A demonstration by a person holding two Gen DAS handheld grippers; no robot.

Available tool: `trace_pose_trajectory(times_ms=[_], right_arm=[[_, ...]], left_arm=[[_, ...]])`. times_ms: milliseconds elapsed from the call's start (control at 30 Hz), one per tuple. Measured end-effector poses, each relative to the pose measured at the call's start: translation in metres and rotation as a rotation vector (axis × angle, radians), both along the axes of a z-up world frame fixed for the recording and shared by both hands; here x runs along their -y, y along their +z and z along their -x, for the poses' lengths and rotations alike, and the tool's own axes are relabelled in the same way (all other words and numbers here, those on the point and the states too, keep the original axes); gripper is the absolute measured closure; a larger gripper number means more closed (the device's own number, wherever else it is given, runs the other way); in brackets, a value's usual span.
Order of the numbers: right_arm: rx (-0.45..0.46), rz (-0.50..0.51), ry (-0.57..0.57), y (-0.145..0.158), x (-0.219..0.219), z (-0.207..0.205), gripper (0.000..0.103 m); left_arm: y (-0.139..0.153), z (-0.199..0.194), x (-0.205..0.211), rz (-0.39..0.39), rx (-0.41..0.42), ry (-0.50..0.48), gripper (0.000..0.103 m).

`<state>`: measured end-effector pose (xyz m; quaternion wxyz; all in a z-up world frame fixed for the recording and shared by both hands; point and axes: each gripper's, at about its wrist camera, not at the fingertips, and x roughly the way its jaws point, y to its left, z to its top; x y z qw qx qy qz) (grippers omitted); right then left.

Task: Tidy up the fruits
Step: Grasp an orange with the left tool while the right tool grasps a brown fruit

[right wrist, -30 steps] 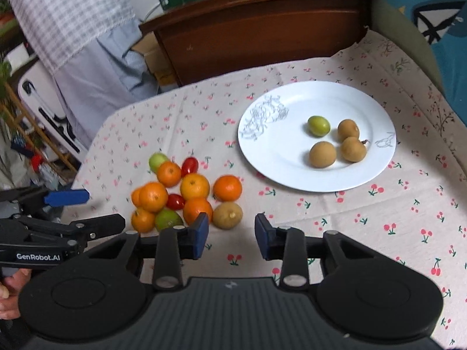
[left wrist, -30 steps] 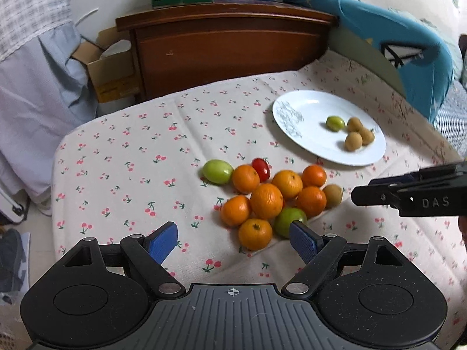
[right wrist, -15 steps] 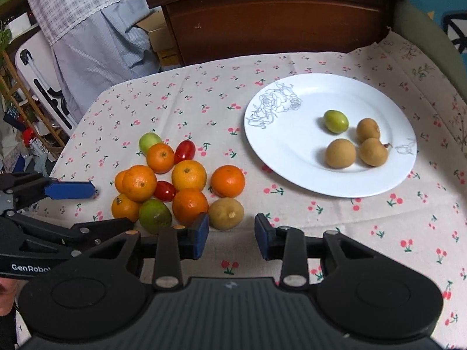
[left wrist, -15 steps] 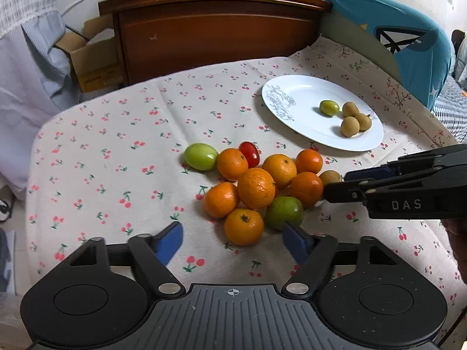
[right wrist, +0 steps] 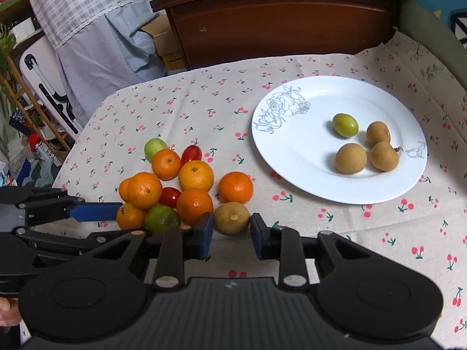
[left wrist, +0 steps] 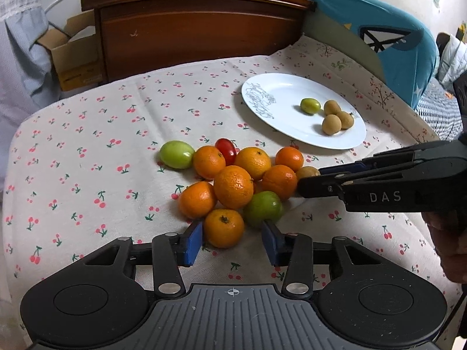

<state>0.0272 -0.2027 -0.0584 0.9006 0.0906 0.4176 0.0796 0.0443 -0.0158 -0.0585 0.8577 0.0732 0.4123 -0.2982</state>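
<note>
A pile of oranges, green fruits and red tomatoes lies on the cherry-print cloth. My left gripper (left wrist: 232, 242) is open, its blue pads either side of the nearest orange (left wrist: 224, 228), not touching it. My right gripper (right wrist: 230, 234) is open around a brown longan (right wrist: 231, 217) at the pile's right edge; that longan also shows in the left wrist view (left wrist: 307, 172). The white plate (right wrist: 306, 160) holds a small green fruit (right wrist: 345, 125) and three brown longans (right wrist: 350, 158). The plate (left wrist: 280, 116) lies beyond the pile in the left wrist view.
A dark wooden headboard (left wrist: 201, 26) stands behind the table. A cardboard box (left wrist: 73, 55) sits at the left of it. A teal cushion (left wrist: 388, 35) is at the right. A checked cloth (right wrist: 96, 23) hangs at the left.
Both grippers have moved forward to the pile. The left pads now flank the nearest orange and have narrowed. The right pads now flank the brown longan.
</note>
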Motion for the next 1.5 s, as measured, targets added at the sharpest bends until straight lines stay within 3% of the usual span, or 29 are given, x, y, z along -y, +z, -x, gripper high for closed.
trace_pose_trajectory(times_ms=[167,333,1067,1500], right_arm=[[-0.005,-0.007,-0.002,-0.004,-0.002,-0.002,0.073],[-0.013,-0.007,-0.002,-0.002,0.0,-0.001,0.075],[0.012,-0.014,0.012,0.016,0.001,0.009,0.075],[0.104,-0.013,0.037,0.048,0.002,0.011,0.075]], left_arm=[[-0.003,0.0,0.0,-0.008,-0.006,0.002,0.062],[0.002,0.002,-0.002,-0.003,0.011,0.0,0.075],[0.01,0.01,-0.01,0.001,0.041,0.009,0.075],[0.046,0.002,-0.018,0.11,0.084,0.099,0.075]])
